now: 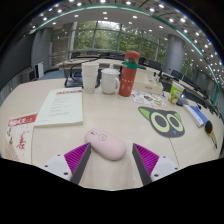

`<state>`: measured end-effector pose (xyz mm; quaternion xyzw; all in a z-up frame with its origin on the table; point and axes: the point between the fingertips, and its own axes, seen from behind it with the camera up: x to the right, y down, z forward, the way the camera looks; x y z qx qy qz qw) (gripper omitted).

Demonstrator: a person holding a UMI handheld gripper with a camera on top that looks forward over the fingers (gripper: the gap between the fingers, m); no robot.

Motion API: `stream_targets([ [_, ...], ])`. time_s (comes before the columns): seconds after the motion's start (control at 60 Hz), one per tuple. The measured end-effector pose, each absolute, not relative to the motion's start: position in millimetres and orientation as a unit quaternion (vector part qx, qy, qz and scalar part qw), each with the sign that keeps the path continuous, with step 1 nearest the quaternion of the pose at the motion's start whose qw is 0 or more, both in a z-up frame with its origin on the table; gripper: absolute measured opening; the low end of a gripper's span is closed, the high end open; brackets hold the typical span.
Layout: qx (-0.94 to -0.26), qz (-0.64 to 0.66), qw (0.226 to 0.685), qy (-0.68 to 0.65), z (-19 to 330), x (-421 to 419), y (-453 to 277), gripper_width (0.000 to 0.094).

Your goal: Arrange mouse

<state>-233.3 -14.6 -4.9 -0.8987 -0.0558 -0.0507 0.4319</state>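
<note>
A pale pink mouse [106,145] lies on the beige table [100,115], between my gripper's [112,160] two fingers, nearer the left one. The magenta pads [75,156] stand wide apart with a clear gap on the right side of the mouse. A mouse mat with a black cat face [161,122] lies beyond the right finger. The gripper is open.
A red bottle [128,74], two white cups [90,77] and a white mug [110,81] stand at the far side. Papers [60,106] and a red leaflet [19,132] lie to the left. Small items [196,112] lie past the cat mat. Office chairs stand behind.
</note>
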Motion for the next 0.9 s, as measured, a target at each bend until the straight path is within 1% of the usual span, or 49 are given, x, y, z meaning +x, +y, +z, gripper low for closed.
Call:
stream_targets([
  [0.15,-0.9,-0.059,0.43,-0.05,-6,-225,18,0.0847],
  [0.217,-0.9,-0.056,0.43,-0.05,-7,-223,30,0.0815],
  [0.3,-0.902,-0.041,0.427,-0.051,-10,-226,40,0.0711],
  [0.383,-0.903,-0.019,0.426,-0.05,-13,-231,44,0.0535],
  [0.483,-0.902,-0.023,0.425,-0.067,-13,-233,45,0.0486],
  [0.533,-0.903,-0.025,0.423,-0.072,-14,-234,45,0.0439],
  [0.65,-0.904,-0.024,0.419,-0.079,-12,-237,45,0.0364],
  [0.717,-0.905,-0.02,0.418,-0.08,-11,-238,44,0.0344],
  [0.733,-0.905,-0.018,0.417,-0.08,-11,-238,44,0.0319],
  [0.817,-0.902,-0.014,0.424,-0.074,1,-237,43,0.032],
  [0.9,-0.89,-0.006,0.452,-0.063,37,-231,48,0.0319],
])
